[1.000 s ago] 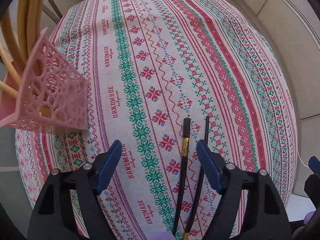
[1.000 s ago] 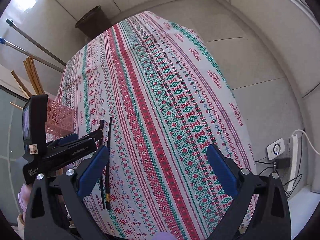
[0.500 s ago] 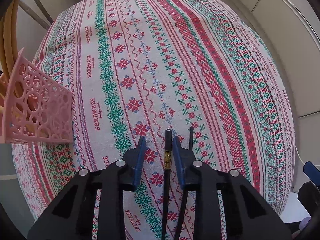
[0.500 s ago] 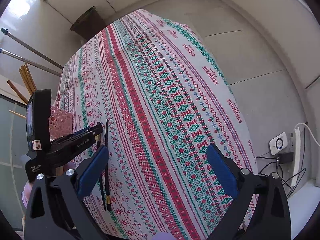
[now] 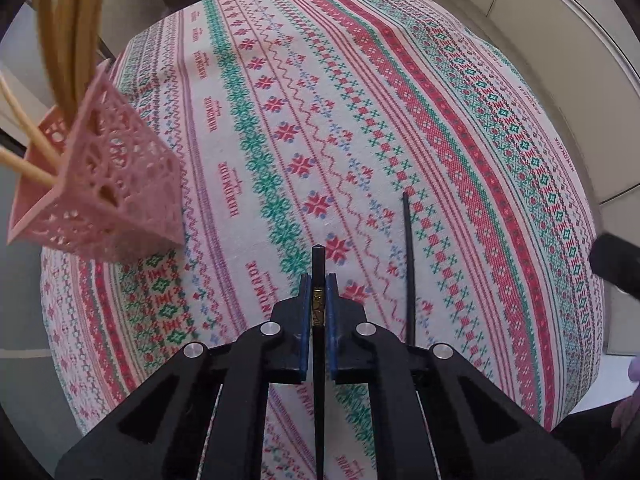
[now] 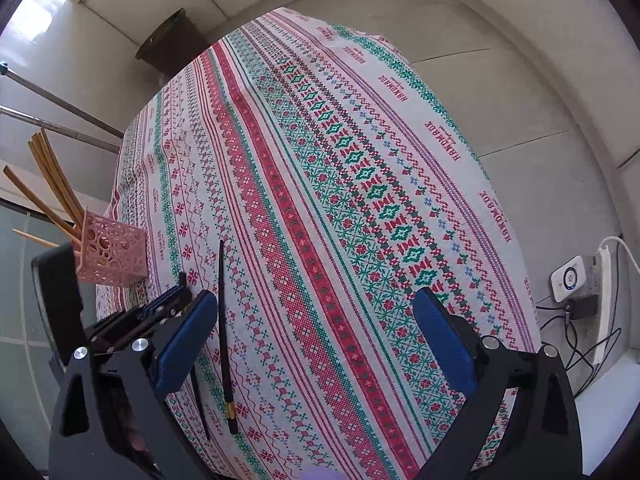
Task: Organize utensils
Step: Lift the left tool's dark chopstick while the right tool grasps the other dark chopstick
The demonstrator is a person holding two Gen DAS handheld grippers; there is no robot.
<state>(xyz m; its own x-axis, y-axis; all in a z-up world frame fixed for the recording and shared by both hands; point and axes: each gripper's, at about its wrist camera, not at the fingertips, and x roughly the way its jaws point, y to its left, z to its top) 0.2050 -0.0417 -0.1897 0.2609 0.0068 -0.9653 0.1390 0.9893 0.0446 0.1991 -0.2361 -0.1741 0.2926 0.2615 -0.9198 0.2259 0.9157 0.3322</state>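
Note:
My left gripper [image 5: 319, 280] is shut on a black chopstick [image 5: 318, 264] with a gold band, its end sticking out ahead of the blue pads. A second black chopstick [image 5: 409, 264] lies on the patterned tablecloth [image 5: 440, 140] just to the right. A pink lattice holder [image 5: 116, 184] with several wooden chopsticks [image 5: 28, 168] stands at the left. In the right wrist view, the left gripper [image 6: 176, 292] is at the lower left, the second chopstick [image 6: 224, 320] lies beside it, and the holder [image 6: 112, 252] stands behind. My right gripper [image 6: 316, 344] is open and empty over the cloth.
A dark bin [image 6: 172, 44] stands on the floor beyond the table's far end. A power strip and cables [image 6: 592, 280] lie on the floor at the right. Metal poles [image 6: 60, 116] lean at the left. The table edge drops off at the left beside the holder.
My left gripper has closed from wide open onto the gold-banded chopstick. The holder now looks nearer and larger in the left view. My right gripper stays open and has barely moved.

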